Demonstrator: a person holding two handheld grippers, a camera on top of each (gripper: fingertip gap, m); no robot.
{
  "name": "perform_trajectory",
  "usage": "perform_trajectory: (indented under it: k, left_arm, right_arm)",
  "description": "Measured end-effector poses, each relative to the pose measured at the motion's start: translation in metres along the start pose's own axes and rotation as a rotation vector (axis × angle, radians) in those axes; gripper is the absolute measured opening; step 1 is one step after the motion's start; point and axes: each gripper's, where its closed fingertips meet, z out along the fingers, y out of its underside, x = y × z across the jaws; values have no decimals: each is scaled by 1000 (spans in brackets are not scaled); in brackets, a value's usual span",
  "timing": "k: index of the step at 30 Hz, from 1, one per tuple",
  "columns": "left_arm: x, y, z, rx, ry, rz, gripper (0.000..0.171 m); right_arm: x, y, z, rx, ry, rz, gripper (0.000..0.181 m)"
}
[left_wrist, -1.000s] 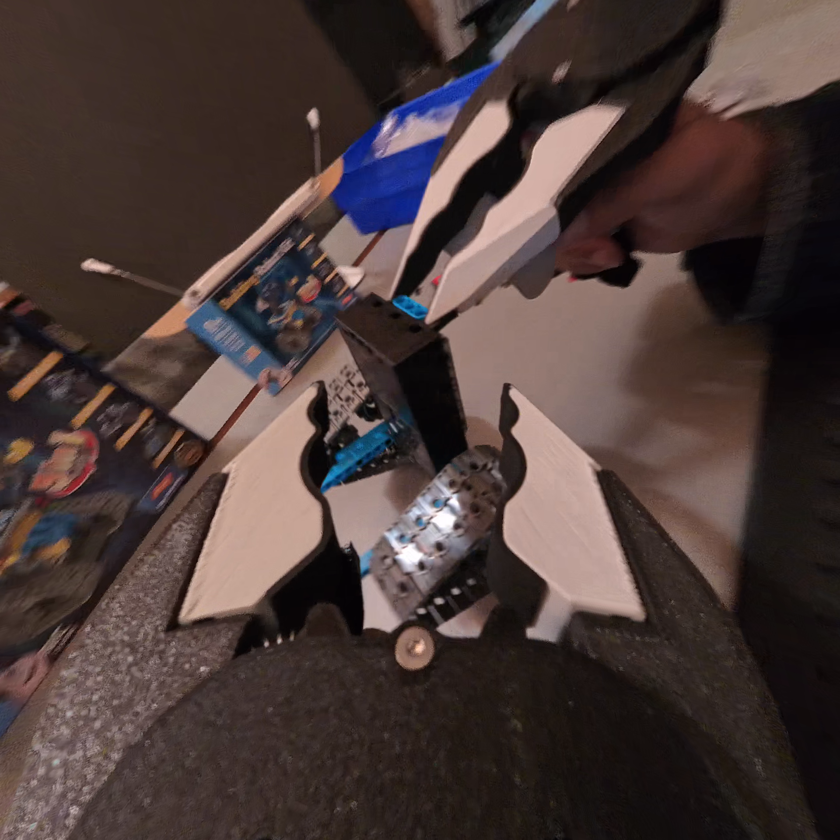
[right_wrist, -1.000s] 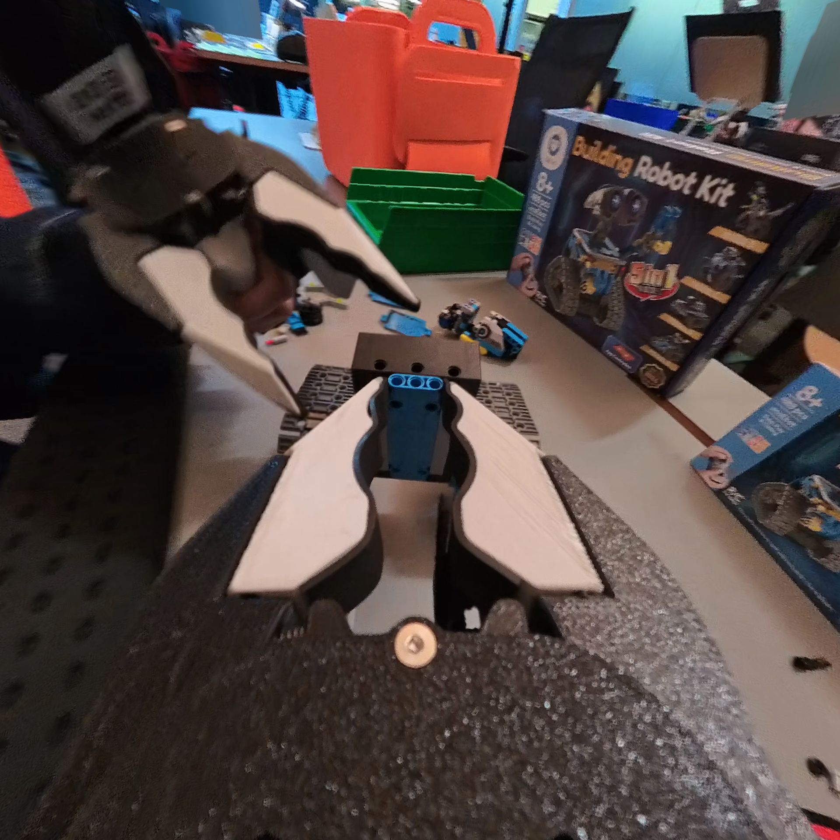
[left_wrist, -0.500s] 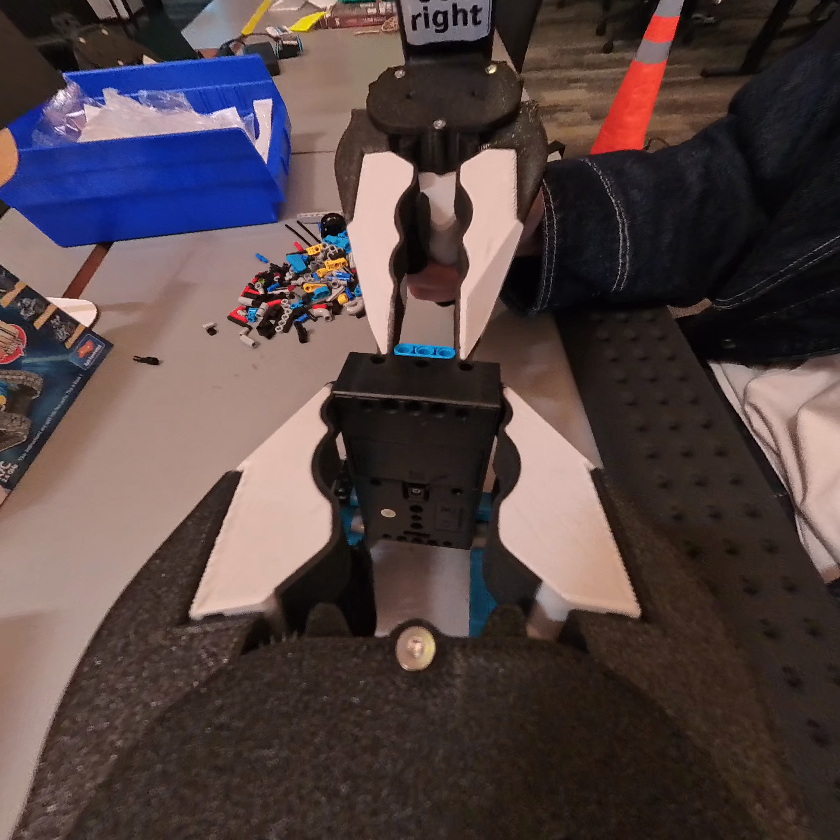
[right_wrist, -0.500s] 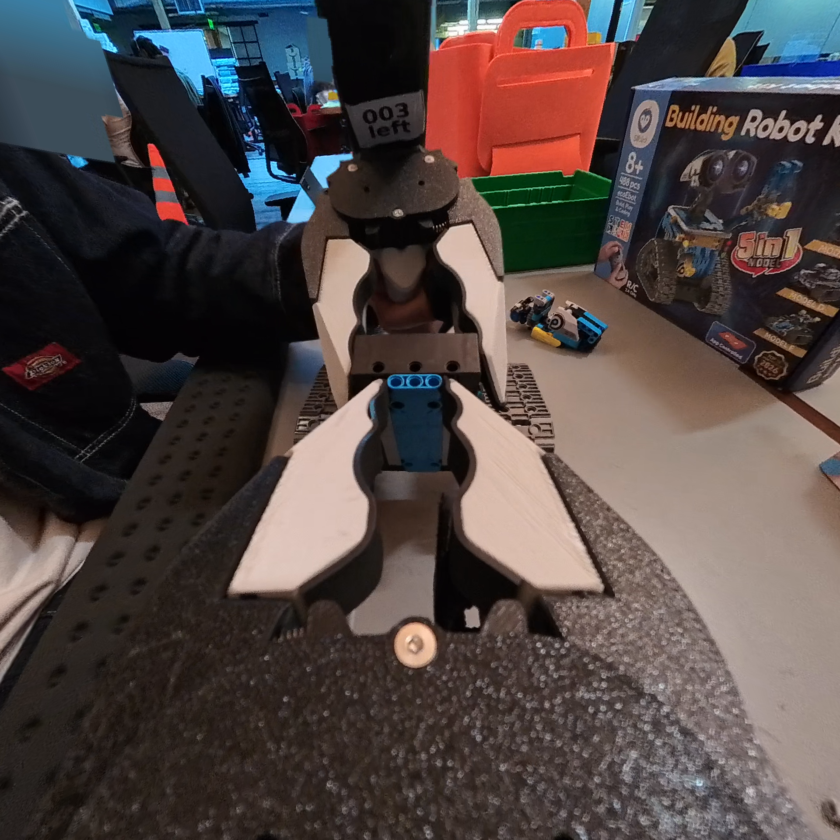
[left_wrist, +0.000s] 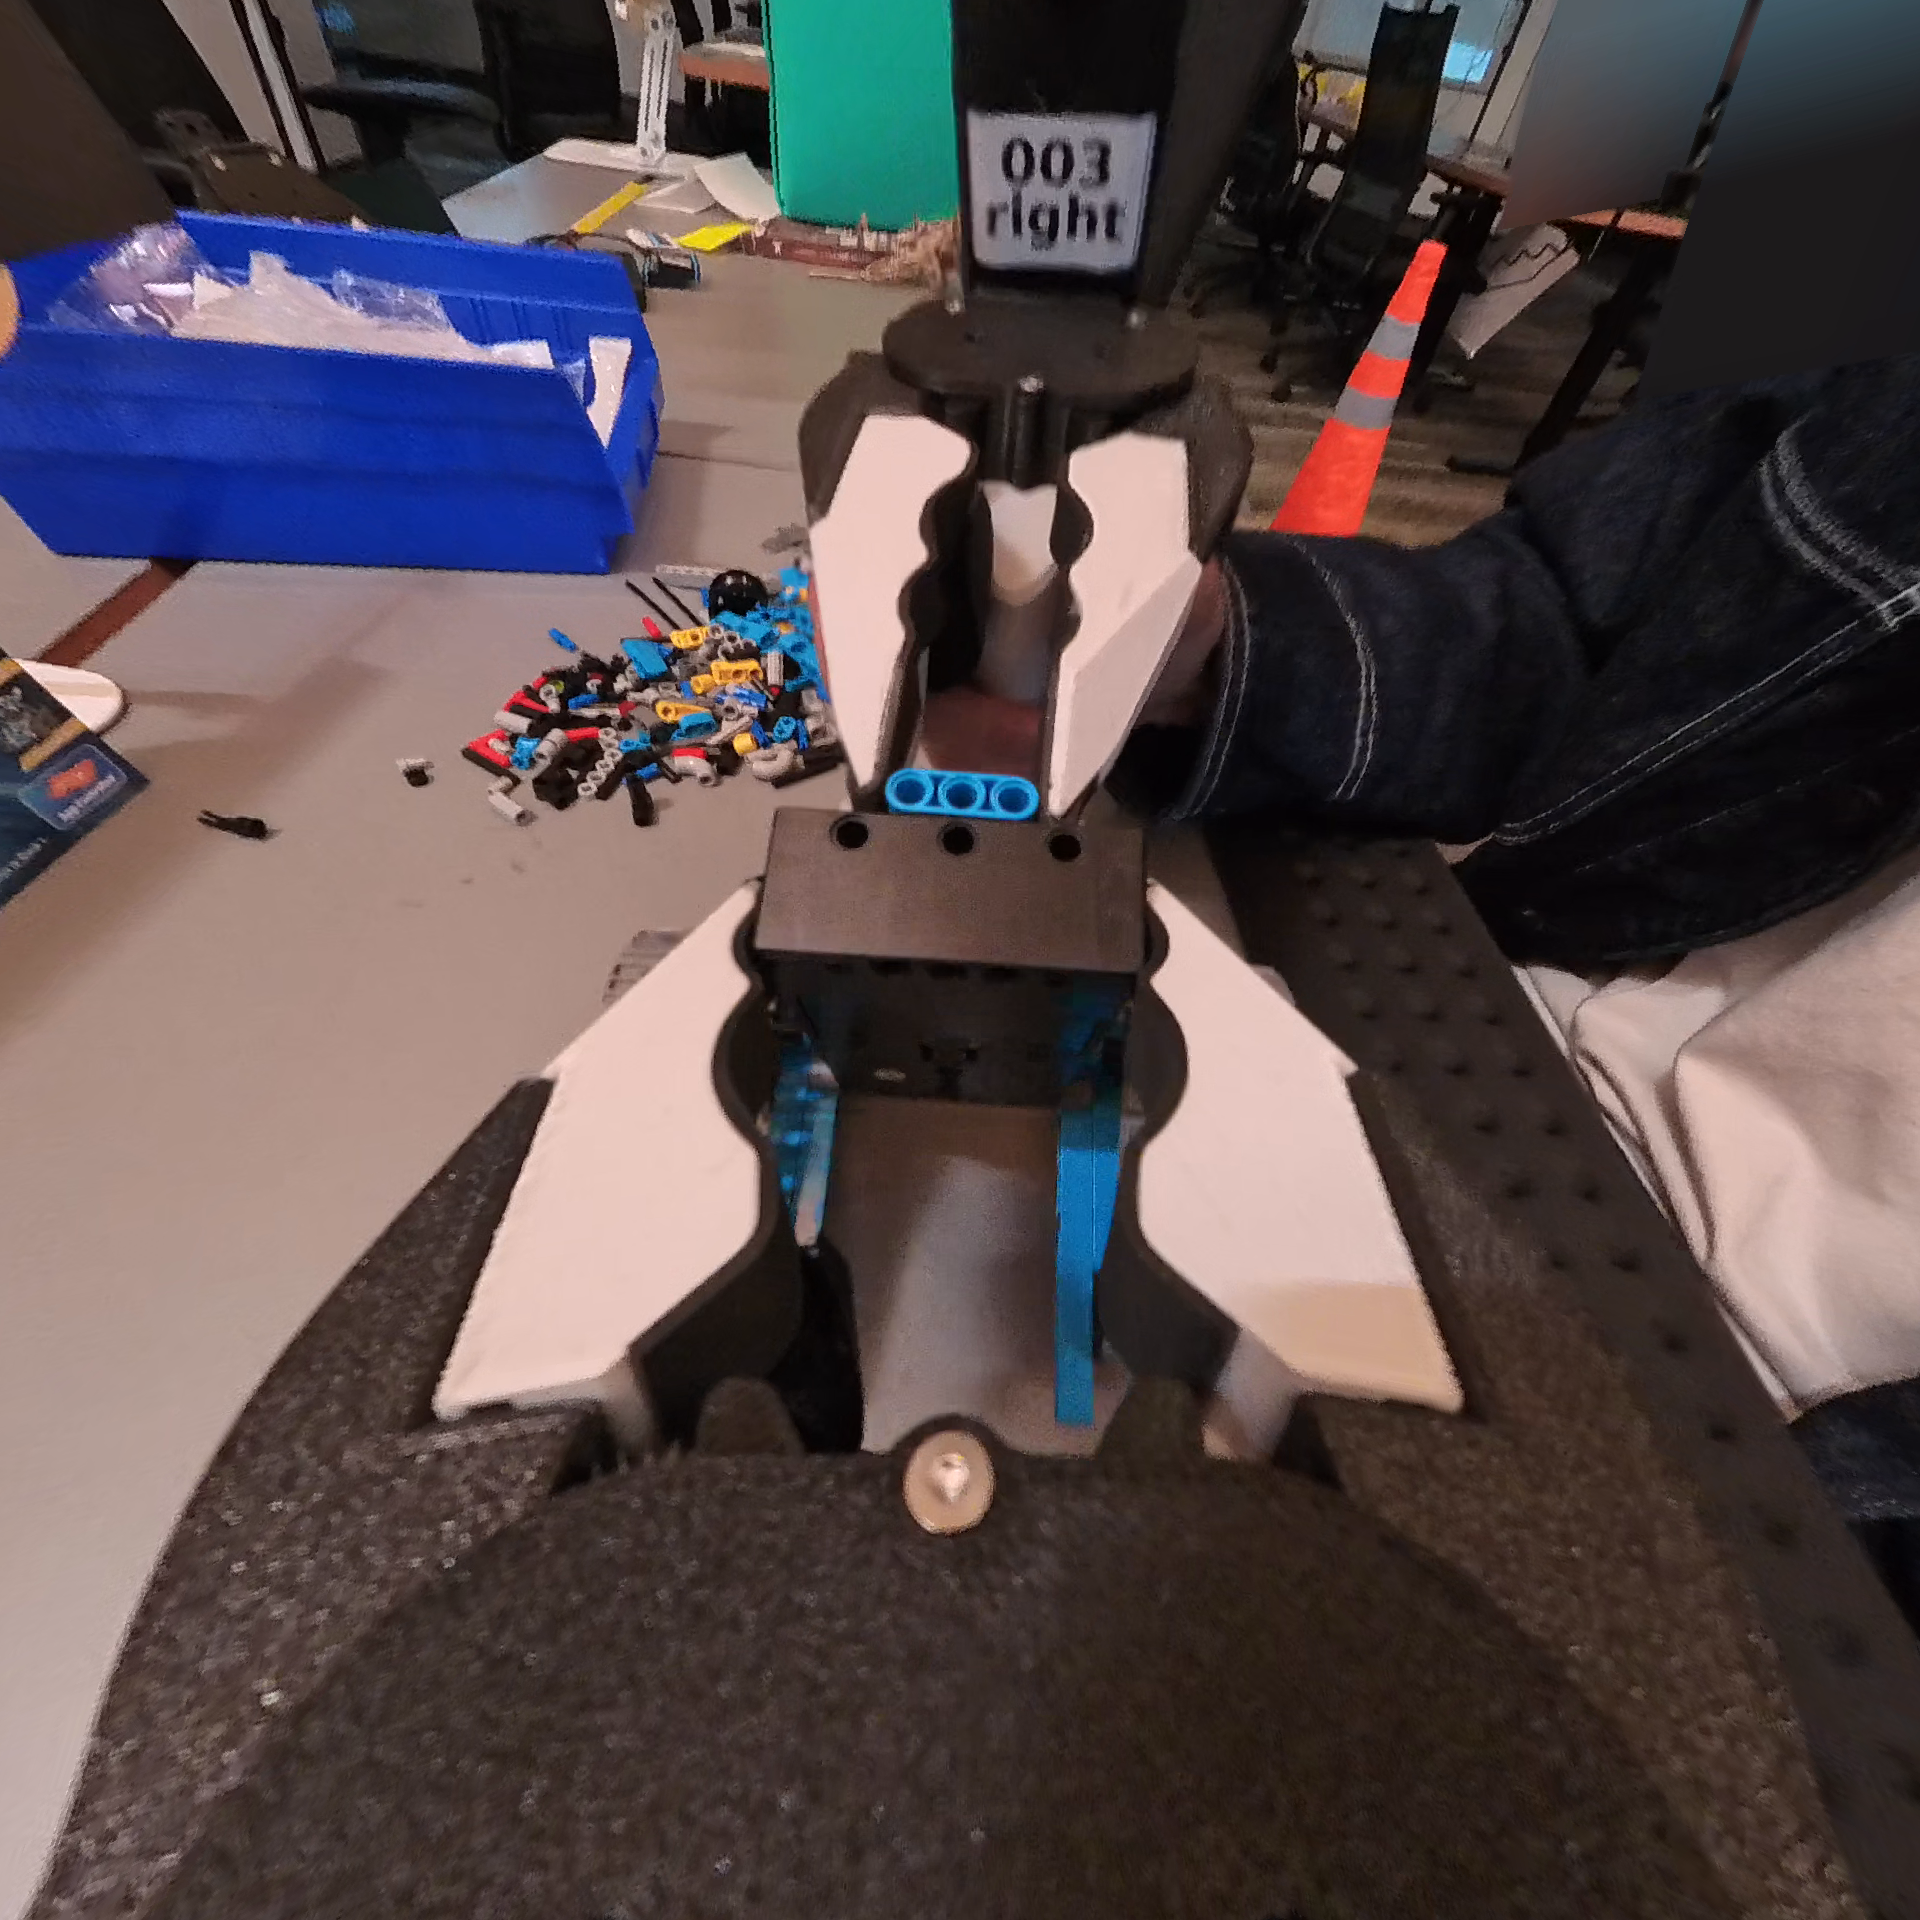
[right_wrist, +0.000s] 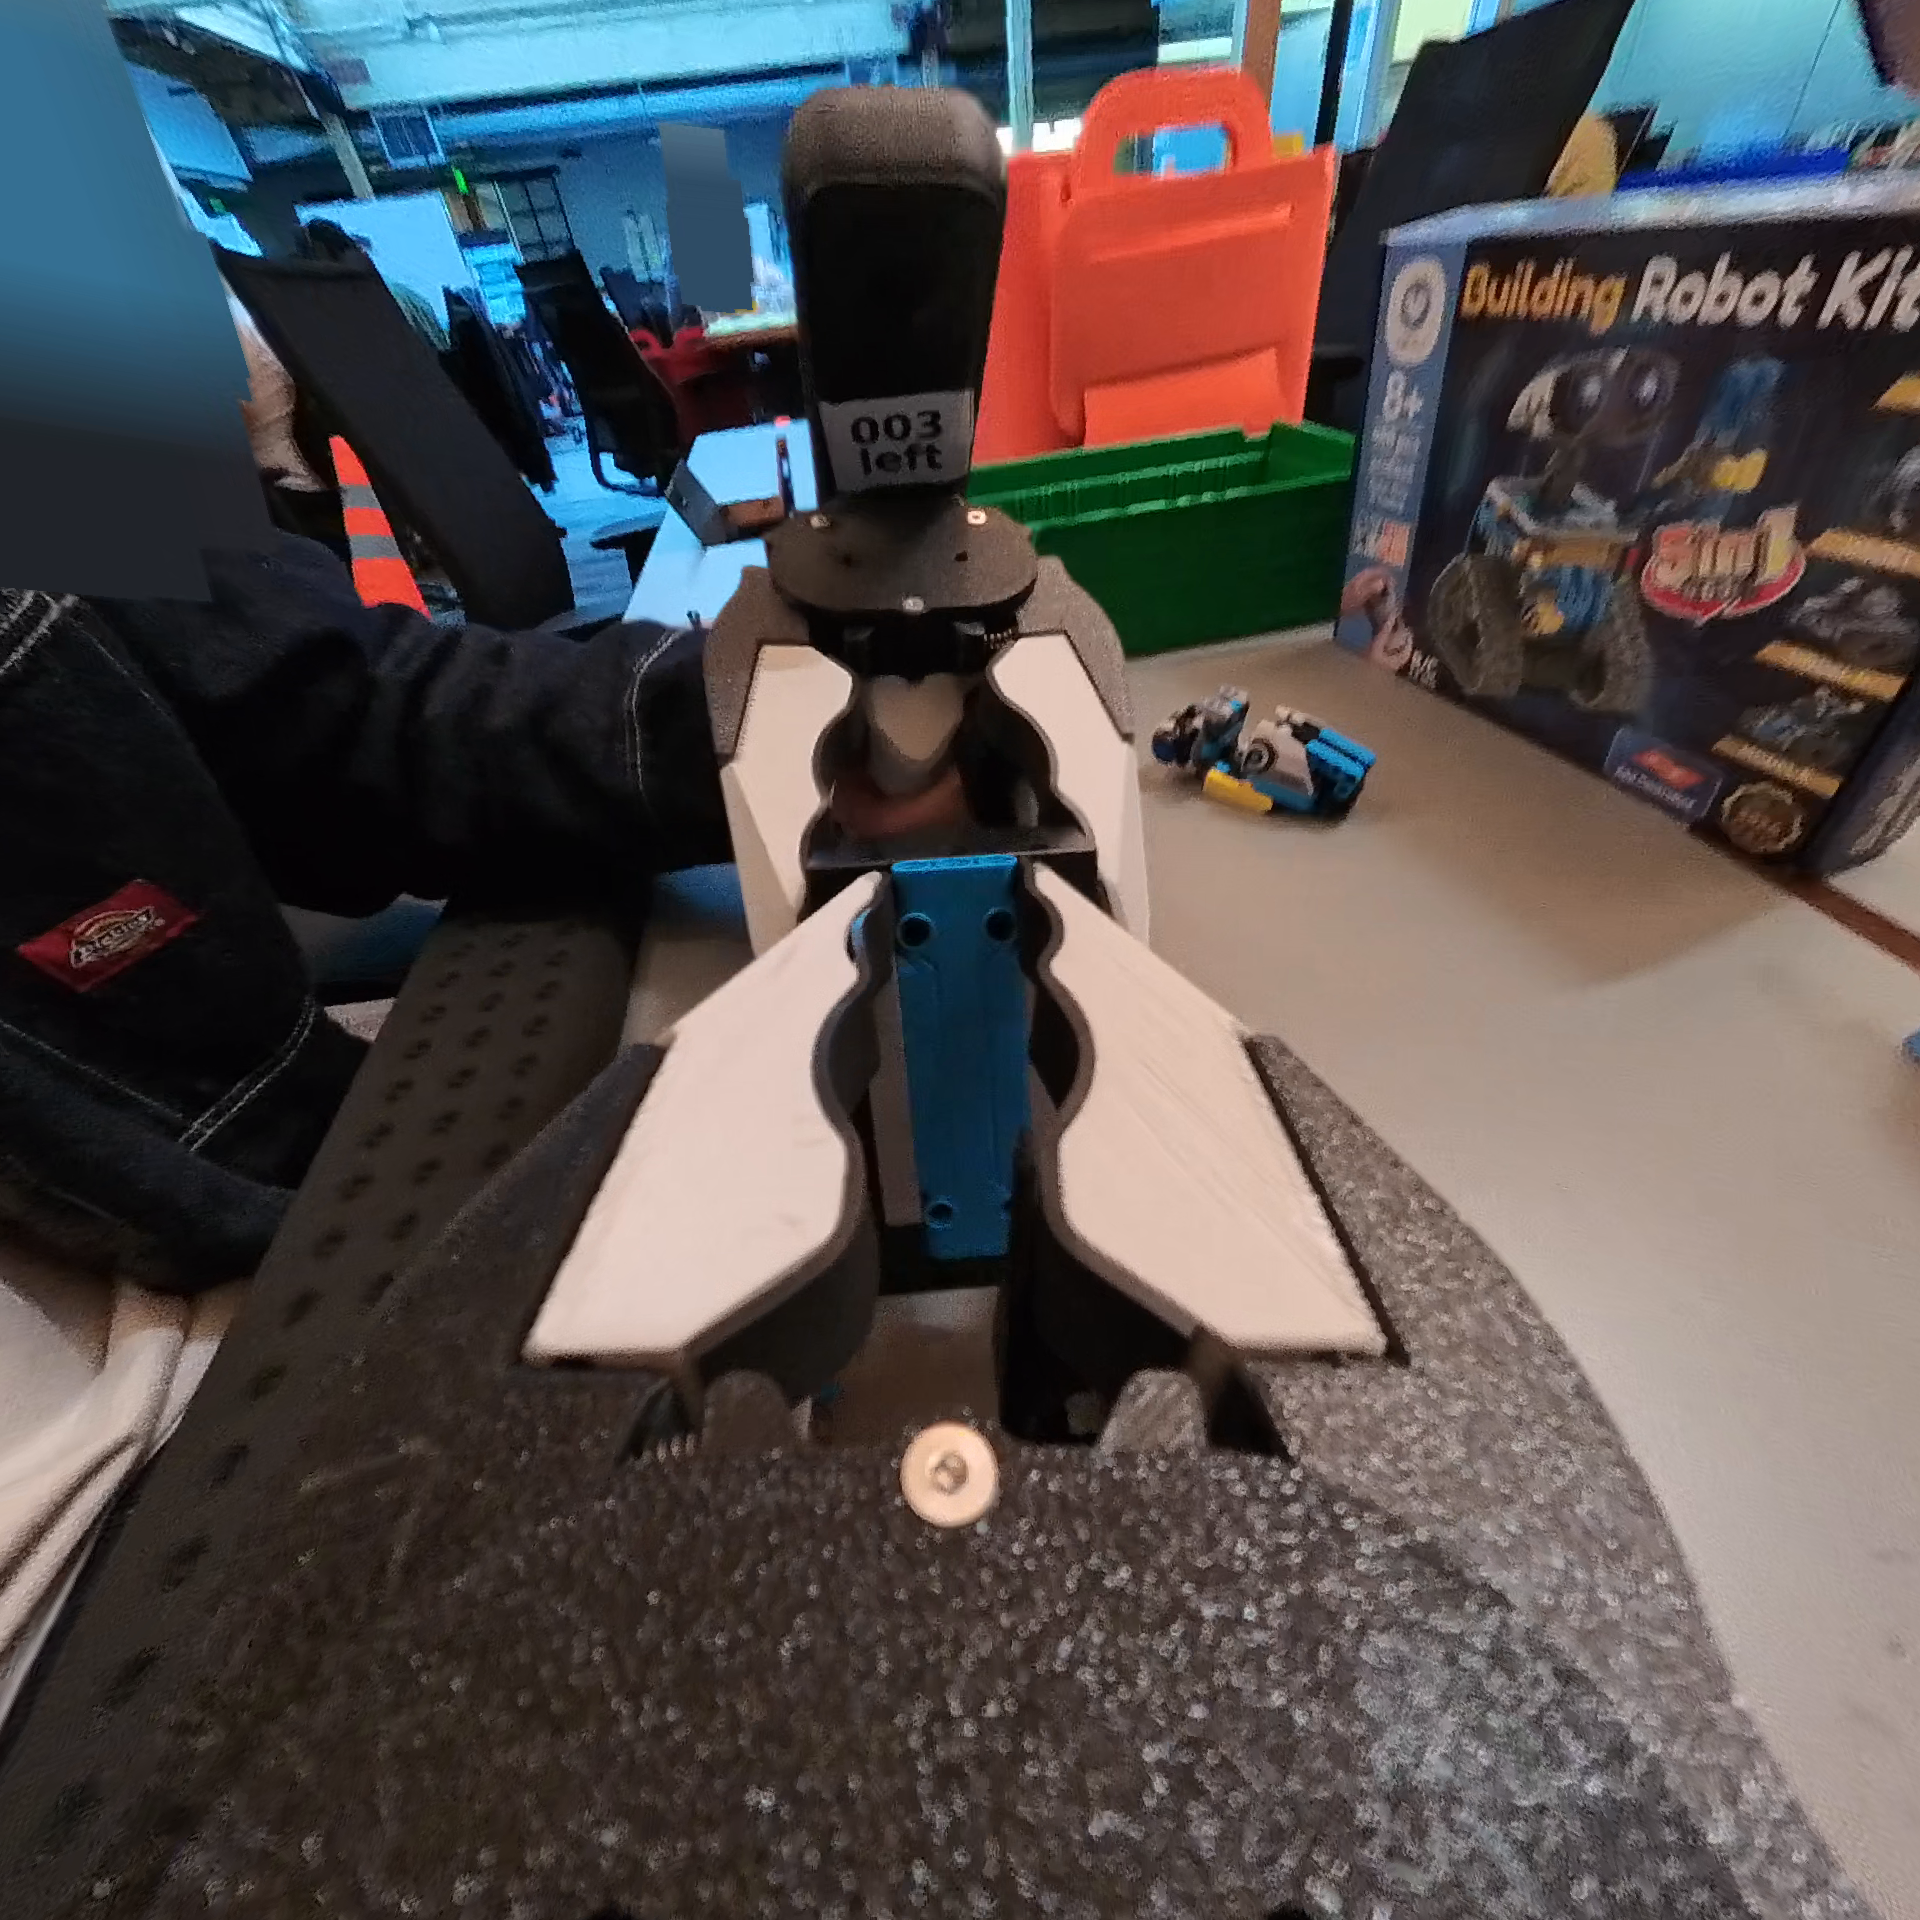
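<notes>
My left gripper (left_wrist: 951, 902) is shut on a black block (left_wrist: 945, 920) with three holes along its top, part of a small build with blue beams below it. My right gripper (left_wrist: 964, 802) faces it from the far side and is shut on a blue three-hole beam (left_wrist: 961, 795) that stands against the block. In the right wrist view my right gripper (right_wrist: 956, 883) clamps the blue beam (right_wrist: 956, 1039) along its length. Behind it, the left gripper (right_wrist: 951, 831) holds the black block (right_wrist: 945, 847). A person's dark sleeve (right_wrist: 364, 748) reaches to the left gripper.
A blue bin (left_wrist: 312, 416) and a pile of small loose parts (left_wrist: 665, 717) lie on the grey table (left_wrist: 260, 1039). A black perforated board (left_wrist: 1455, 1039) runs along the edge. A kit box (right_wrist: 1662, 499), green bin (right_wrist: 1174, 530), orange case (right_wrist: 1164, 260) and small blue build (right_wrist: 1268, 758) stand behind. Less than 4 cm separates the two grippers' tips.
My left gripper swung round from open and closed on the black block. My right gripper kept hold of the blue beam. Both views have since tilted, and the beam's long face now shows.
</notes>
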Motion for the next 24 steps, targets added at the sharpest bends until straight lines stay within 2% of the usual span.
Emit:
perform_trajectory:
  k: [6, 11, 12, 14, 18, 21, 24]
  left_arm:
    - [0, 12, 1, -30, 6, 23, 65]
    - [-3, 11, 0, -11, -5, -4, 65]
    - [-6, 11, -2, 0, -10, -18, 66]
    - [-10, 11, -6, 26, -22, -38, 65]
    - [-11, 16, -15, 48, -8, -48, 66]
    - [-10, 22, -23, 47, -8, -43, 66]
    - [-9, 28, -35, 50, -51, -33, 66]
  right_arm:
    - [0, 9, 4, -59, -9, -6, 21]
    - [3, 5, 1, -29, 22, -48, 20]
    - [3, 2, -3, -15, 28, -65, 25]
    - [8, 0, -9, -16, 71, -90, 31]
    - [19, 29, -2, -166, 135, -154, 39]
    - [29, 35, -3, -198, 192, -167, 35]
    - [42, 30, -10, -169, 252, -133, 31]
